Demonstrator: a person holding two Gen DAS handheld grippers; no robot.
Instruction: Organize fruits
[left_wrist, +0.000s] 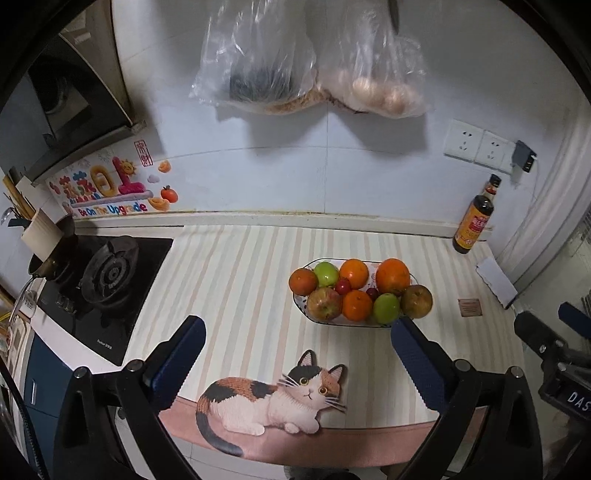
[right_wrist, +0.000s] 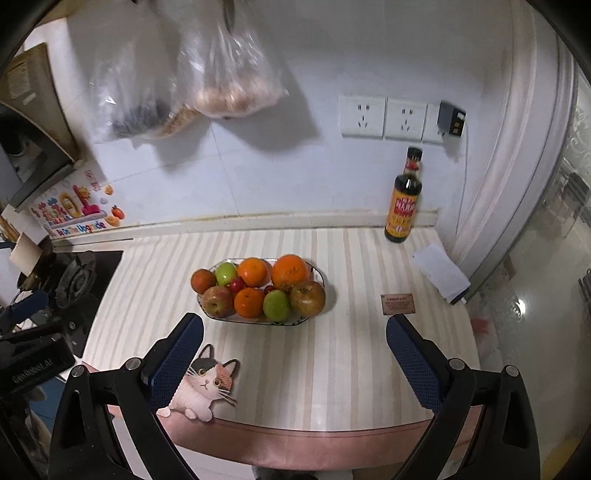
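Note:
A white bowl (left_wrist: 380, 325) (right_wrist: 316, 275) holds several fruits on the striped counter mat: oranges (left_wrist: 392, 275) (right_wrist: 290, 271), green apples (left_wrist: 326, 273) (right_wrist: 276, 305), reddish apples (left_wrist: 324, 303) (right_wrist: 307, 298) and small red fruits (left_wrist: 342, 285) (right_wrist: 236, 284). My left gripper (left_wrist: 297, 334) hovers open in front of the bowl and a little left of it, nothing between its blue pads. In its own view my right gripper (right_wrist: 294, 332) is open too, just in front of the bowl, empty. The right gripper's body (left_wrist: 554, 343) shows at the right edge of the left wrist view.
A gas stove (left_wrist: 107, 280) (right_wrist: 70, 284) with a pot (left_wrist: 48, 254) lies to the left. A dark sauce bottle (left_wrist: 476, 218) (right_wrist: 404, 199) stands at the back right by the wall. A white card (right_wrist: 441, 271) and a small brown tag (right_wrist: 398, 303) lie right of the bowl. Plastic bags (left_wrist: 306, 62) hang above.

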